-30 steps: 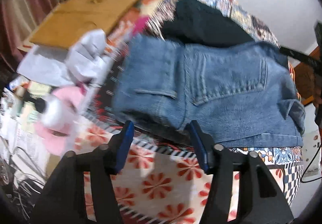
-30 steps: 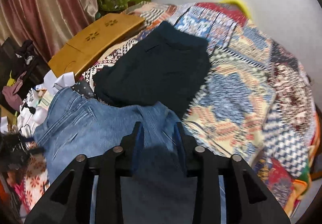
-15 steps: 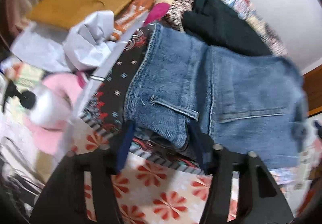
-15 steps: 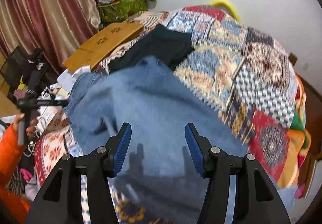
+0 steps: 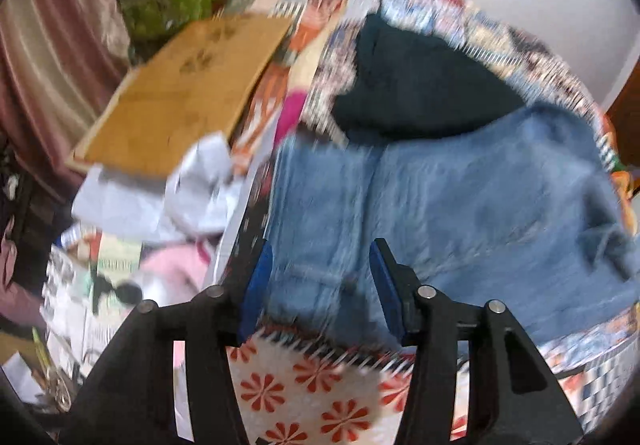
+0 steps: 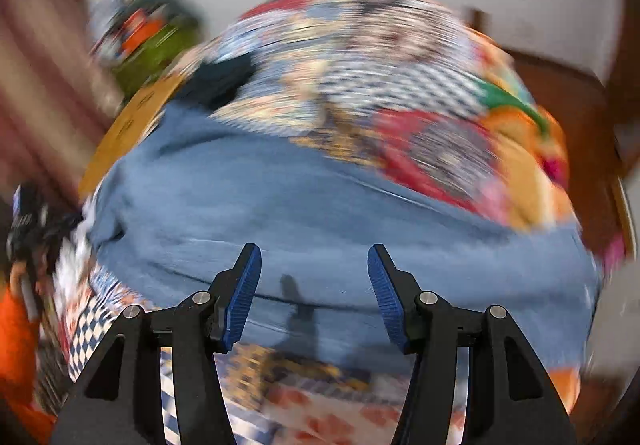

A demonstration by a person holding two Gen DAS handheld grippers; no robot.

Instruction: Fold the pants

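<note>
From the left wrist we see the curtain (image 5: 48, 57) at the far left, then a green bag (image 5: 172, 5) heaped with clutter, a wooden board (image 5: 180, 93) and crumpled paper (image 5: 200, 189). The jeans (image 5: 460, 213) lie folded on the quilt (image 5: 312, 397) of the bed, a black garment (image 5: 416, 85) just behind them. The left gripper (image 5: 320, 285) has its jaws apart over the waistband edge, and no pad presses the denim. Against a second ago, its jaws have closed a little, the view has tipped up so the bag and wall now show, and the back pocket, sharp then, is smeared.

From the right wrist we see an orange sleeve (image 6: 16, 345) at the left edge beside a dark, blurred shape that we cannot make out. The right gripper (image 6: 314, 287) hangs with jaws apart over the jeans (image 6: 320, 213), empty. A second ago those jaws were nearly together on a fold of denim; they have since opened, and the jeans now lie flat in a wide band. The black garment (image 6: 224, 79) has shrunk to a scrap at the upper left.

Both views are heavily blurred: quilt patterns run into streaks, the jeans' seams are hard to trace, and their right end is cut off.
</note>
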